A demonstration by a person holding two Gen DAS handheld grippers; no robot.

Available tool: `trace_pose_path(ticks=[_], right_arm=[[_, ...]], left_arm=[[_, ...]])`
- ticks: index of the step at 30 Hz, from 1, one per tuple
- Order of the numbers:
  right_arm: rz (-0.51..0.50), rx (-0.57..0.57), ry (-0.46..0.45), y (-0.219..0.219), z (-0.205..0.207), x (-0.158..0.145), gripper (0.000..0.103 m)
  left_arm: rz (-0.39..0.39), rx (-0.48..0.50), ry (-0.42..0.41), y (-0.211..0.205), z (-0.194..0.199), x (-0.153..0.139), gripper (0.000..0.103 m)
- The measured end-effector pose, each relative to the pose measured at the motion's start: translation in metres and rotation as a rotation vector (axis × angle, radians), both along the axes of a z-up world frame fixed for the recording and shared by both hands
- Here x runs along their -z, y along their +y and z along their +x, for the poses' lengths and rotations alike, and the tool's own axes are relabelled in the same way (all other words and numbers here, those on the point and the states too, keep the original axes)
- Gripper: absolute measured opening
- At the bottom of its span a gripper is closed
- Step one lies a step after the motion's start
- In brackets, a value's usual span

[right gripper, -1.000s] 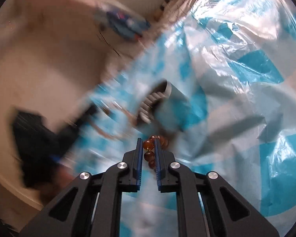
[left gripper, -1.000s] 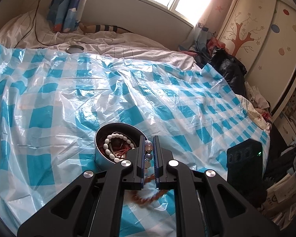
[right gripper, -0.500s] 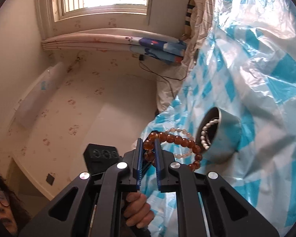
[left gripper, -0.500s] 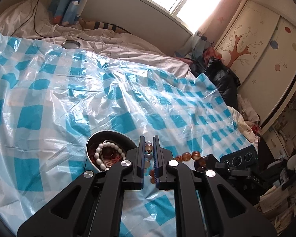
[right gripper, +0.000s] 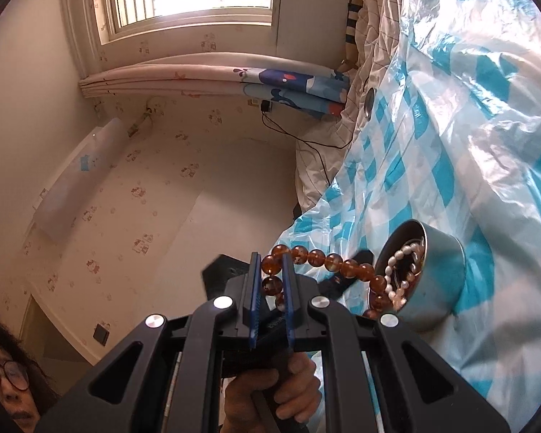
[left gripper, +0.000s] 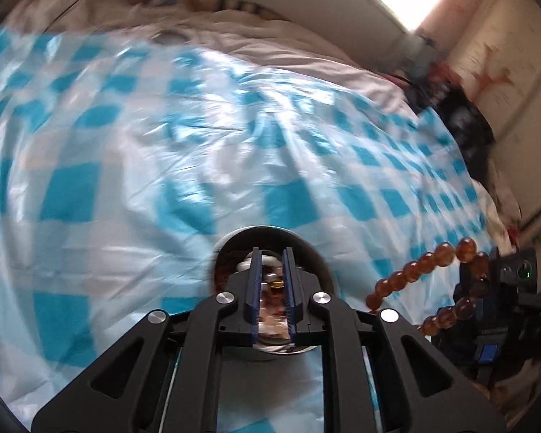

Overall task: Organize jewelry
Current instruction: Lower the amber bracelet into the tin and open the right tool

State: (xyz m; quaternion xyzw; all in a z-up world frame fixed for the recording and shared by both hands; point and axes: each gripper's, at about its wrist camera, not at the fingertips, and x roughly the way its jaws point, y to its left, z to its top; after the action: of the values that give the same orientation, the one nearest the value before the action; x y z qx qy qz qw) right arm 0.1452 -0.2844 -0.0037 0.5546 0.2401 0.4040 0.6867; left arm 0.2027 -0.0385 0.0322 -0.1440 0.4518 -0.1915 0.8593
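A round metal tin [left gripper: 270, 235] sits on the blue-and-white checked plastic sheet [left gripper: 126, 166]; it also shows in the right wrist view [right gripper: 440, 270], holding a white pearl bracelet [right gripper: 396, 263] and reddish cords. My left gripper [left gripper: 272, 258] hangs over the tin's mouth, shut on a small clear-bead bracelet [left gripper: 275, 285]. My right gripper [right gripper: 272, 263] is shut on an amber bead bracelet [right gripper: 328, 260] that dangles toward the tin's rim. The amber beads [left gripper: 429, 265] show in the left wrist view, right of the tin.
The sheet covers a bed with white bedding [left gripper: 270, 29]. A small metal lid [right gripper: 370, 103] lies at the far edge of the sheet. A wardrobe [left gripper: 515, 72] and dark clutter [left gripper: 465, 126] stand to the right of the bed.
My left gripper has moved over the tin with its beads. My right gripper has brought the amber bracelet closer to the tin.
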Motion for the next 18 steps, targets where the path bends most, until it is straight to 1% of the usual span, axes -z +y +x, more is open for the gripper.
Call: trace_pose_path(ticks=[1, 2, 4, 5, 6, 7, 8, 11, 13, 15, 16, 18], right_arm=[[-0.006, 0.0, 0.001, 0.002, 0.003, 0.0, 0.012], [-0.017, 0.0, 0.002, 0.004, 0.007, 0.0, 0.012], [-0.078, -0.001, 0.004, 0.012, 0.014, -0.002, 0.013], [-0.164, -0.012, 0.025, 0.021, 0.021, -0.001, 0.013], [-0.248, -0.028, 0.066, 0.03, 0.028, 0.002, 0.015], [-0.296, -0.039, 0.101, 0.037, 0.032, 0.007, 0.019], [-0.31, -0.043, 0.132, 0.043, 0.033, 0.016, 0.026], [-0.3, -0.038, 0.152, 0.042, 0.029, 0.023, 0.027], [-0.29, -0.005, 0.143, 0.034, 0.023, 0.02, 0.031], [-0.289, 0.025, 0.14, 0.026, 0.017, 0.018, 0.041], [-0.291, 0.035, 0.144, 0.023, 0.013, 0.019, 0.042], [-0.305, 0.042, 0.157, 0.021, 0.005, 0.021, 0.042]], left_arm=[[-0.011, -0.025, -0.014, 0.007, 0.0, -0.005, 0.019], [-0.015, -0.038, -0.028, 0.013, 0.0, -0.008, 0.02], [-0.03, -0.077, -0.065, 0.022, -0.003, -0.018, 0.032], [-0.045, -0.087, -0.08, 0.026, -0.004, -0.021, 0.034], [-0.052, -0.093, -0.087, 0.028, -0.005, -0.024, 0.036], [-0.055, -0.1, -0.093, 0.03, -0.006, -0.026, 0.038], [-0.057, -0.101, -0.095, 0.031, -0.006, -0.028, 0.039], [-0.069, -0.109, -0.089, 0.036, -0.007, -0.03, 0.042], [-0.078, -0.114, -0.087, 0.037, -0.007, -0.029, 0.044], [-0.077, -0.114, -0.088, 0.037, -0.007, -0.03, 0.047], [-0.076, -0.113, -0.091, 0.037, -0.008, -0.03, 0.05], [-0.068, -0.106, -0.095, 0.035, -0.013, -0.03, 0.05]])
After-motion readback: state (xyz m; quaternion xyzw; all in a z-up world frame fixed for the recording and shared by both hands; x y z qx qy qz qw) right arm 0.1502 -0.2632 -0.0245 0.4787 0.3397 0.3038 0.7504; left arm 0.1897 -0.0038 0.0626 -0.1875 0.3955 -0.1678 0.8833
